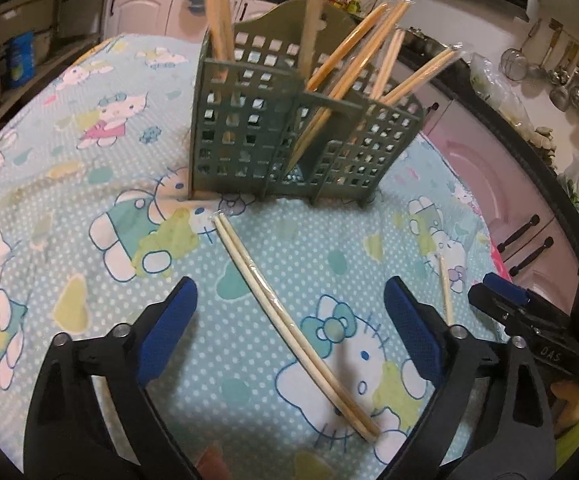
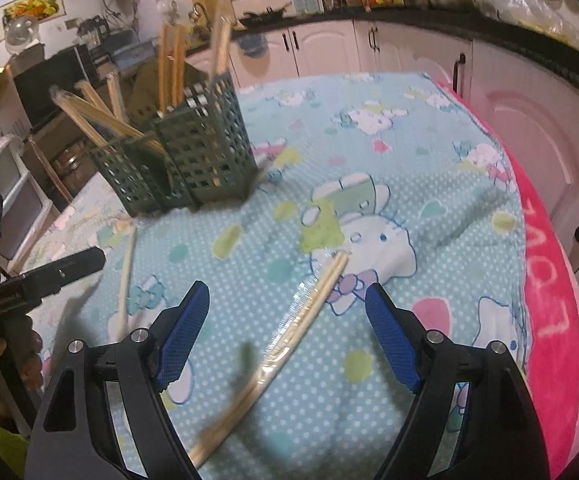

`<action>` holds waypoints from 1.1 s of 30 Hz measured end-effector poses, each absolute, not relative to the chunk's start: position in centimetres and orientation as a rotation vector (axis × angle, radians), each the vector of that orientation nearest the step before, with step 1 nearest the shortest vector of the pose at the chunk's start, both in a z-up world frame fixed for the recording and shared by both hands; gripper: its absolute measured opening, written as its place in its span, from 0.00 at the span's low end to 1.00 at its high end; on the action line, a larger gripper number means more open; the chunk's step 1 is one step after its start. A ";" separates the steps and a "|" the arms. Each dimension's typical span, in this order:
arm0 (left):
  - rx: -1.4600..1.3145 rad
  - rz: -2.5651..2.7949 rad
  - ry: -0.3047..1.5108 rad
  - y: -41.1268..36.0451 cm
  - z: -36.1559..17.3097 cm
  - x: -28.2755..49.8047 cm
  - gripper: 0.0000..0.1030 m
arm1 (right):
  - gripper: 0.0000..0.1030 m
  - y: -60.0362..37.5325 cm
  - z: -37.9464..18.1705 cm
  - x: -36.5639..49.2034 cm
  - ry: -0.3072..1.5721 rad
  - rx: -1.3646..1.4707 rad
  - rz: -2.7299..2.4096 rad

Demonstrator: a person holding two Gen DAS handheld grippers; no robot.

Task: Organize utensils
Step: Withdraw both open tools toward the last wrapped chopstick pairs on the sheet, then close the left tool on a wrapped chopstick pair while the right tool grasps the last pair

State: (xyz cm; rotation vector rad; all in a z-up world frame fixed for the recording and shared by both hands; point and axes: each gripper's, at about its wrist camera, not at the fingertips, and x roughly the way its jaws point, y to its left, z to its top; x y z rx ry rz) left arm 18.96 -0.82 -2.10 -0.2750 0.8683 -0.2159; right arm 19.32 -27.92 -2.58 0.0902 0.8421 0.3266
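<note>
A green lattice utensil holder (image 1: 289,128) stands on the Hello Kitty cloth and holds several wrapped chopstick pairs; it also shows in the right wrist view (image 2: 185,160). A wrapped chopstick pair (image 1: 289,320) lies on the cloth between the open fingers of my left gripper (image 1: 289,328). My right gripper (image 2: 285,336) is open over the same pair (image 2: 289,340), which lies diagonally below it. A single thin stick (image 1: 445,288) lies to the right, also seen in the right wrist view (image 2: 125,280). The right gripper shows at the left view's right edge (image 1: 509,300).
The table cloth (image 1: 69,160) covers the table, with a pink towel edge (image 2: 549,280) at the right. Pink cabinets (image 1: 489,184) stand close beside the table. Kitchen counters with jars and pots ring the room.
</note>
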 end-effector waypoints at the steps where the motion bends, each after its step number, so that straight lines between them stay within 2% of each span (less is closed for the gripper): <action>1: -0.285 -0.216 0.877 -0.7 -2.3 19.2 0.72 | 0.76 -28.0 -2.9 19.6 0.857 0.093 0.324; 4: -0.317 -0.212 0.901 -0.1 -3.0 19.9 0.63 | 0.74 -28.1 -3.6 20.5 0.890 0.108 0.331; 10: -0.359 -0.190 0.941 0.8 -4.2 21.4 0.54 | 0.68 -28.1 -4.8 22.3 0.961 0.129 0.321; 18: -0.361 -0.175 0.959 0.7 -4.7 23.5 0.52 | 0.66 -27.4 -5.4 24.0 0.994 0.103 0.298; 24: -0.327 -0.147 0.971 0.1 -4.7 24.9 0.49 | 0.53 -27.2 -5.7 25.0 0.987 0.074 0.259; 26: -0.325 -0.138 0.972 0.0 -4.7 25.3 0.48 | 0.44 -27.2 -5.7 25.4 0.986 0.062 0.249; 29: -0.322 -0.120 0.967 0.2 -4.8 25.7 0.42 | 0.29 -27.3 -5.7 25.8 0.981 0.045 0.230; 32: -0.327 -0.105 0.963 0.7 -4.8 26.0 0.34 | 0.19 -27.5 -5.7 25.9 0.977 0.041 0.235; 33: -0.328 -0.101 0.963 1.0 -4.7 26.1 0.28 | 0.18 -27.8 -5.7 25.9 0.978 0.048 0.242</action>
